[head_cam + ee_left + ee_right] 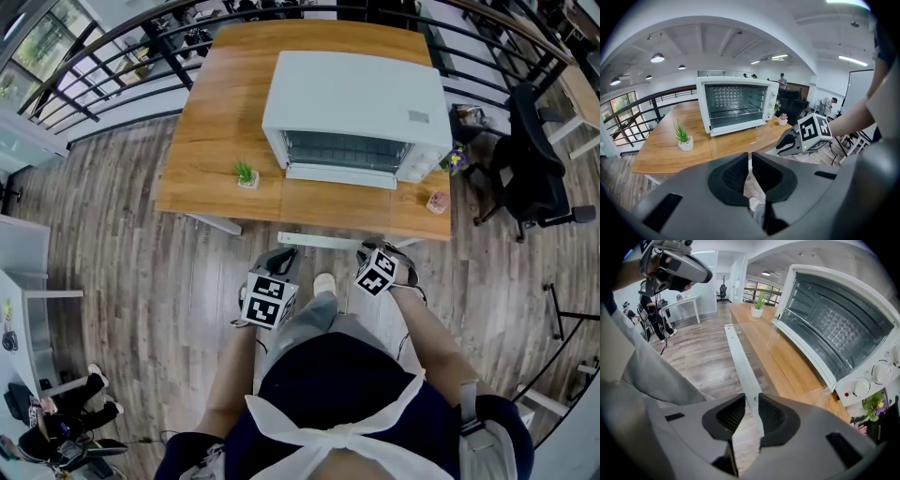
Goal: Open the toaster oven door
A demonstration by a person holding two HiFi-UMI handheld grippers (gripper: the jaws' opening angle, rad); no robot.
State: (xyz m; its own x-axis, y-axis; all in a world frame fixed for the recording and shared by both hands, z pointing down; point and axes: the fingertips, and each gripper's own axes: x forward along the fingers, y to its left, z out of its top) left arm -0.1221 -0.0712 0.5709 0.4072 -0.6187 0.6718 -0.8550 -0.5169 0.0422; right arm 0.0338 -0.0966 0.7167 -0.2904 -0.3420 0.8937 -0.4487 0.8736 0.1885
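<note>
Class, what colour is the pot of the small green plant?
White; the small square plant pot shows best in the left gripper view.

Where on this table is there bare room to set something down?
Left end of the table, behind the potted plant; also the front strip between plant and pink pot. Crowded at the right, beside the toaster oven.

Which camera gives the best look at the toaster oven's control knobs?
The right gripper view: the control knobs appear large and close at its right edge. The left gripper view shows them small and far on the toaster oven. The head view looks down on the oven's top, barely showing them.
</note>
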